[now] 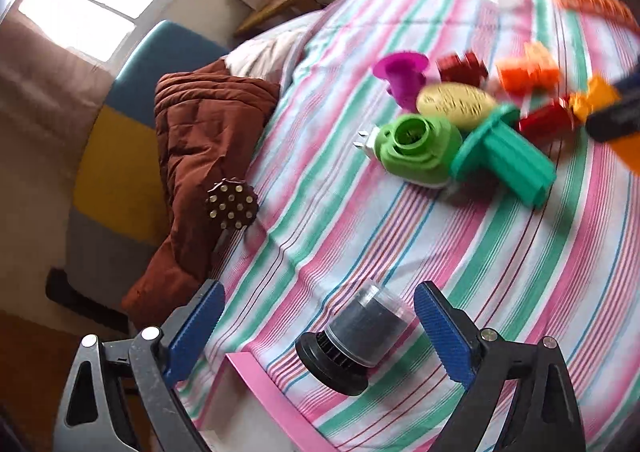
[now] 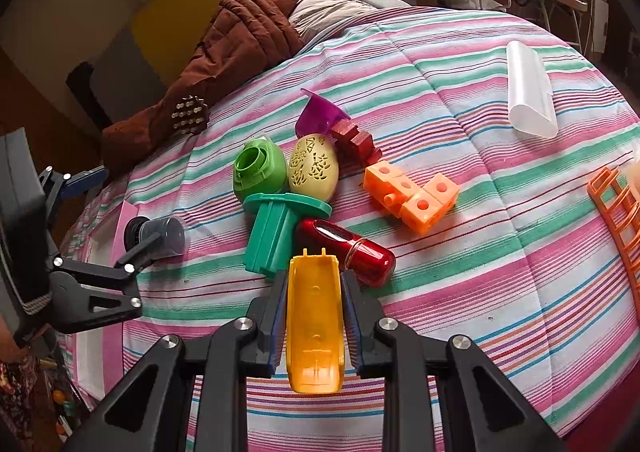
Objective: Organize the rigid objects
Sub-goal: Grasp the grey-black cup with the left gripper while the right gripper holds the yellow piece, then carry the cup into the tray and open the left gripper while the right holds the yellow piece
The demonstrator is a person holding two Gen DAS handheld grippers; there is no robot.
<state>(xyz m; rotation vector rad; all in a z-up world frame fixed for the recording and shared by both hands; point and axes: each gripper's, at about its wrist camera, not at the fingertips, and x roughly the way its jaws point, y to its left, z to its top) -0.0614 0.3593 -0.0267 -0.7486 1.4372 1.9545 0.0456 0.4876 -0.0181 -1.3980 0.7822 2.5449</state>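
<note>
My right gripper (image 2: pixel 314 280) is shut on a yellow plastic shell (image 2: pixel 315 324), held above the striped bedcover (image 2: pixel 460 252). Beyond it lies a cluster: a red capsule case (image 2: pixel 348 248), a teal funnel-shaped piece (image 2: pixel 276 228), a green egg-shaped part (image 2: pixel 258 170), a cream egg (image 2: pixel 314 168), a purple cup (image 2: pixel 318 118), a dark red block (image 2: pixel 356 142) and orange cubes (image 2: pixel 412 194). My left gripper (image 1: pixel 320 312) is open, its blue pads either side of a clear jar with a black lid (image 1: pixel 354 336) lying on its side. The jar also shows in the right wrist view (image 2: pixel 158 238).
A pink-rimmed box (image 1: pixel 272 396) sits under the left gripper at the bed edge. A brown quilt (image 1: pixel 200 156) with a dark studded disc (image 1: pixel 231 204) lies at the left. A clear white cover (image 2: pixel 530 90) and an orange rack (image 2: pixel 620 212) lie at the right.
</note>
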